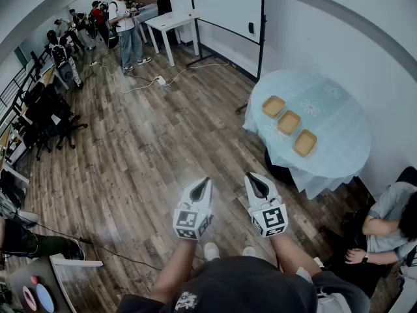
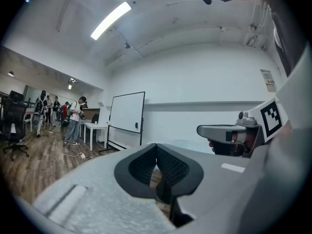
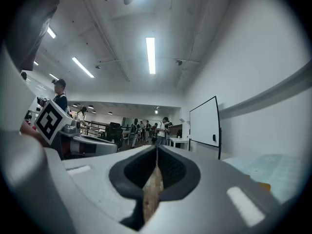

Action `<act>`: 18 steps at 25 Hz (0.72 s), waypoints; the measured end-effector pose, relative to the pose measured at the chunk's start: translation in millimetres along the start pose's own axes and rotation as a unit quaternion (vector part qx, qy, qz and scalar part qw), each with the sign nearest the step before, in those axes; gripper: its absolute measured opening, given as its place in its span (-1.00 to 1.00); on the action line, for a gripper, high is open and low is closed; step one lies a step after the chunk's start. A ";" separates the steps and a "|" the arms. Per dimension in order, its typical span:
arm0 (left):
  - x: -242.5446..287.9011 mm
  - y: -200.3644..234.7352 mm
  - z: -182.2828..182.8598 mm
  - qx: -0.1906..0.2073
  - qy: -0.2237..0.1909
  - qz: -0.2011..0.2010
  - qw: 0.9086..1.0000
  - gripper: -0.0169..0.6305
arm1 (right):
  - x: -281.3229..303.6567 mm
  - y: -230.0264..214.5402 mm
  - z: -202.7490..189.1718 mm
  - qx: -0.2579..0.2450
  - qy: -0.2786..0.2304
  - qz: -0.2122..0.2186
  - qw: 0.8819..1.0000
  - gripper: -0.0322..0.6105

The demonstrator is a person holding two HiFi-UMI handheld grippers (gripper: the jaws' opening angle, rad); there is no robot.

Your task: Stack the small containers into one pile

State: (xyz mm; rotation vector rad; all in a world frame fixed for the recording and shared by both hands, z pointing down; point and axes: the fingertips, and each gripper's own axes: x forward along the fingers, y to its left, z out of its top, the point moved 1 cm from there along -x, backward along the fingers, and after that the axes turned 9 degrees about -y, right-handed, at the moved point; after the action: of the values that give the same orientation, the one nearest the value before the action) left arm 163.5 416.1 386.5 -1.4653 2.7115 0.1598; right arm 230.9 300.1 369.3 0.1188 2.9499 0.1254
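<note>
A wood floor (image 1: 150,142) fills the head view. A round table (image 1: 339,142) under a pale cloth stands at the right, near the wall, and people (image 1: 124,25) stand far off at the top left. Three containers (image 1: 288,122) lie on the cloth in a slanting row that runs from upper left to lower right. They sit close together but none is stacked on another. Each lies flat with its mouth up, probably so that one can be lifted and nested into the next. Each looks close to square, so the only clear long axis is the row itself. The left gripper (image 1: 206,182) and the right gripper (image 1: 253,178) are held side by side over the floor, level and pointing forward, well apart from the table. That looks like a ready pose, and no stacking has been done yet.

In the left gripper view the pads are pressed together at the tips, with nothing between them and only floor showing through the slit below. A whiteboard (image 2: 126,112) stands ahead, and the right gripper shows at the right edge, level with this one.

In the right gripper view the jaws are likewise closed on nothing. The cloth-covered table lies low at the right. A small tan speck on it may be a container, but it is too small to tell.
</note>
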 end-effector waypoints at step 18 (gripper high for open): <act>-8.9 47.3 -1.2 0.004 -0.004 -0.026 1.000 -0.93 | 38.6 34.8 -12.4 0.032 -0.002 -0.008 0.999 -0.89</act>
State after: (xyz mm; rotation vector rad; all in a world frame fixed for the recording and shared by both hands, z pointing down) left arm 128.8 449.1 391.6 -1.5285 2.6620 0.1526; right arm 193.3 337.1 377.6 0.1047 2.9516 0.0294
